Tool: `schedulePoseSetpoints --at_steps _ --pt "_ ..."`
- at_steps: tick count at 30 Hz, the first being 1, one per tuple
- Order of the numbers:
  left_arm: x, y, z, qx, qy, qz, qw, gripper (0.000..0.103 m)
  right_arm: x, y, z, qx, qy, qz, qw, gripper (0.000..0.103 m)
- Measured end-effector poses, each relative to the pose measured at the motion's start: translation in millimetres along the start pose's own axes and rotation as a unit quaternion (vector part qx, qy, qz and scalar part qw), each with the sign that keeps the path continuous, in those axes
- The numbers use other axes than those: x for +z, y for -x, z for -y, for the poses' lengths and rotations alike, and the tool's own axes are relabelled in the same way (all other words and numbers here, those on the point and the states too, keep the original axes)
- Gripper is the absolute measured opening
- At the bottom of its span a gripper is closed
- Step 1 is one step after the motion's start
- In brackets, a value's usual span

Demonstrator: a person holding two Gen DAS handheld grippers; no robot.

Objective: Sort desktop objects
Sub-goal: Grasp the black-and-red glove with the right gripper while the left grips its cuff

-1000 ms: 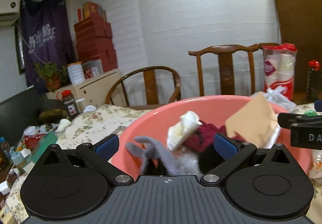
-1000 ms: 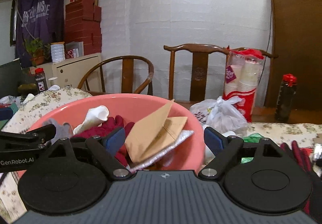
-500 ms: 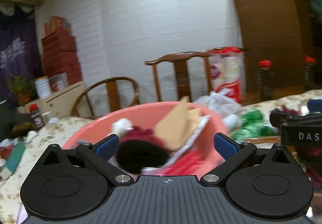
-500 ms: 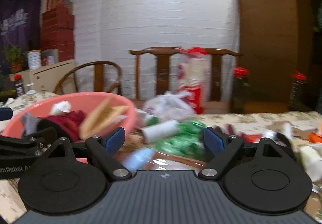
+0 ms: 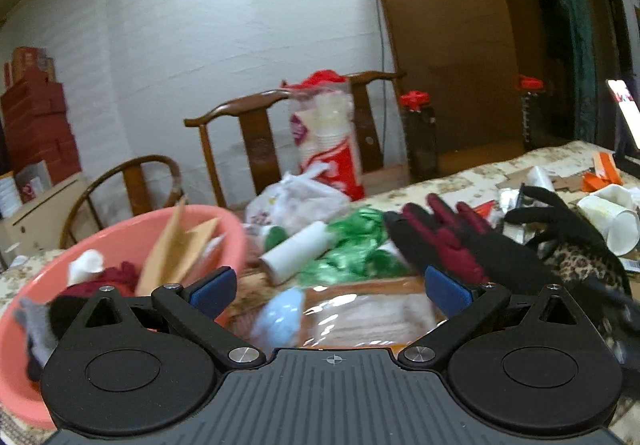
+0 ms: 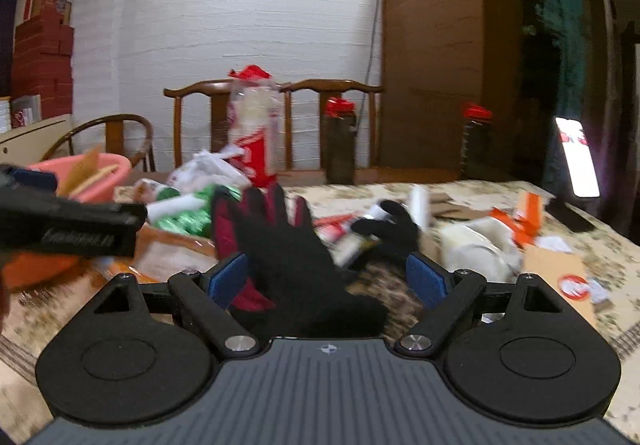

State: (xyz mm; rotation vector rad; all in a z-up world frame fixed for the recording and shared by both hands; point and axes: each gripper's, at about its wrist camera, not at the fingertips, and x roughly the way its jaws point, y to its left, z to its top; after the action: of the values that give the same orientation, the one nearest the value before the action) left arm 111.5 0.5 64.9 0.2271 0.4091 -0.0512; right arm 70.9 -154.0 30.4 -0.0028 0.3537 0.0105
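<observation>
A pink basin (image 5: 120, 237) holding paper, a dark red cloth and a grey glove sits at the left; it also shows far left in the right wrist view (image 6: 108, 169). My left gripper (image 5: 328, 289) is open and empty over a clear plastic package (image 5: 360, 313) and a light blue object (image 5: 280, 317). A black and dark red glove (image 5: 448, 245) lies right of it. My right gripper (image 6: 326, 277) is open and empty, with that glove (image 6: 280, 245) lying between its fingers. The left gripper's finger (image 6: 72, 229) shows at the left of the right wrist view.
On the floral tablecloth (image 6: 500, 193) lie green foil (image 5: 360, 245), a white roll (image 5: 296, 249), a white plastic bag (image 5: 296, 201), a leopard-print glove (image 5: 580, 265), paper cups (image 5: 612, 217) and orange scraps (image 6: 528, 217). A sleeve of cups (image 5: 328, 141), dark bottles (image 5: 420, 137) and chairs stand behind.
Both grippers have swung to the right, away from the pink basin and over the clutter on the table. The black and red glove now lies between the right gripper's fingers.
</observation>
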Motion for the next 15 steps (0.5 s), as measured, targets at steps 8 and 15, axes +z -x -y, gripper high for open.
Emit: schedulePoseSetpoints --at_steps 8,15 --pt "9.4 -35.8 36.7 0.007 -0.005 -0.005 0.9999 0.103 -21.9 -4.3 12.0 0.0 0.028 -0.008 1.0 0.089" --pt "5.7 -56.5 44.8 0.0 0.001 -0.019 0.9998 0.103 -25.7 -13.3 2.5 0.017 0.05 -0.004 0.999 0.092"
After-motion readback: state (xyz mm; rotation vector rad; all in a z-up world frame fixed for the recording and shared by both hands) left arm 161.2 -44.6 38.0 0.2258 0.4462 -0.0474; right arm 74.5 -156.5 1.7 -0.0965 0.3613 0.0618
